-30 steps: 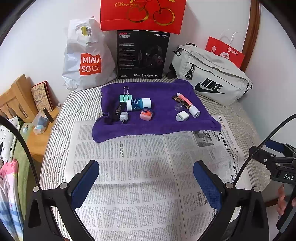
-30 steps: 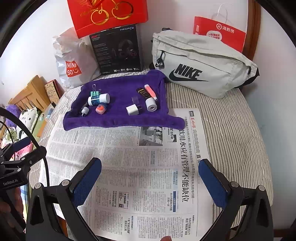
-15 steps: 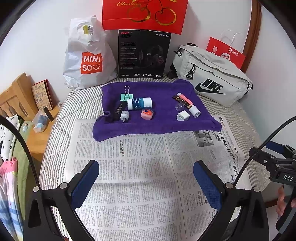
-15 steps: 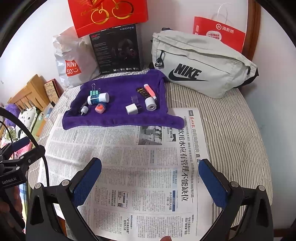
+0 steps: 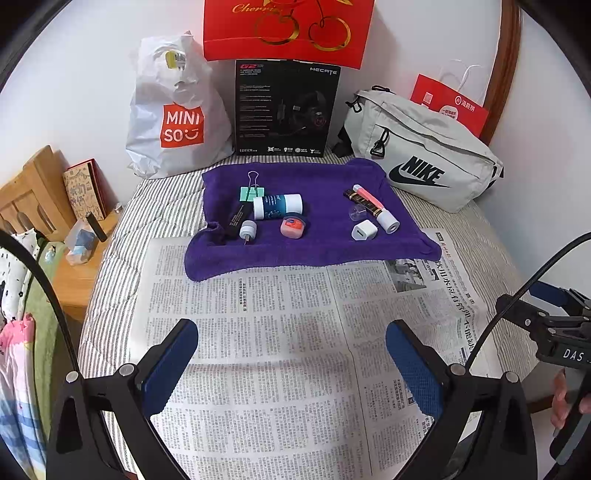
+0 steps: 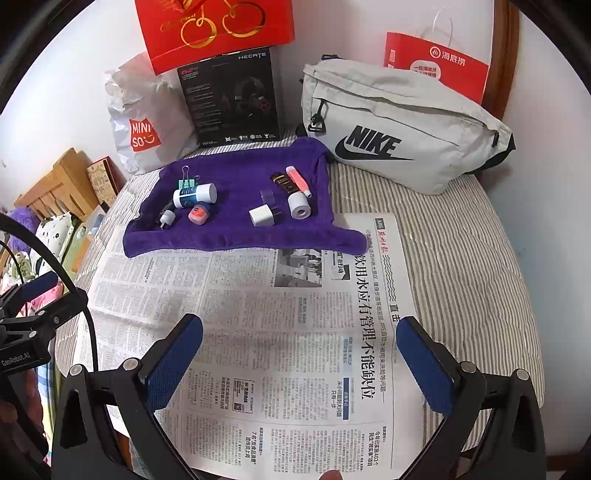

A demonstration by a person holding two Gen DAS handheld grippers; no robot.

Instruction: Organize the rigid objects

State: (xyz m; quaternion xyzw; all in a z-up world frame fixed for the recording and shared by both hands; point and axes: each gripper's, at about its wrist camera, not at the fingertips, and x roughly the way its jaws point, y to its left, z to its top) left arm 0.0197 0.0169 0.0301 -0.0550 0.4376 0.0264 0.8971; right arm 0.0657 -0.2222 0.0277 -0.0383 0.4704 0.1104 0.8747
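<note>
A purple towel (image 5: 317,247) lies at the far side of the bed, also in the right wrist view (image 6: 236,236). On it lie a green binder clip (image 5: 252,192), a white-and-blue tube (image 5: 277,206), a pink round case (image 5: 292,226), a small white plug (image 5: 247,230), a white charger cube (image 5: 364,229), a white tape roll (image 5: 388,221) and a pink highlighter (image 5: 367,195). My left gripper (image 5: 291,341) is open and empty over the newspaper (image 5: 277,332), well short of the towel. My right gripper (image 6: 299,338) is open and empty over the newspaper (image 6: 280,332).
Along the wall stand a white Miniso bag (image 5: 173,114), a black headset box (image 5: 286,110), a grey Nike bag (image 5: 421,155) and red paper bags (image 5: 288,29). A wooden bedside stand (image 5: 48,221) is at the left. The striped bedding (image 6: 461,258) drops off at right.
Both grippers have drifted very slightly; the view of the towel and objects has shifted a little. Nothing on the towel has moved, and both jaws stay open.
</note>
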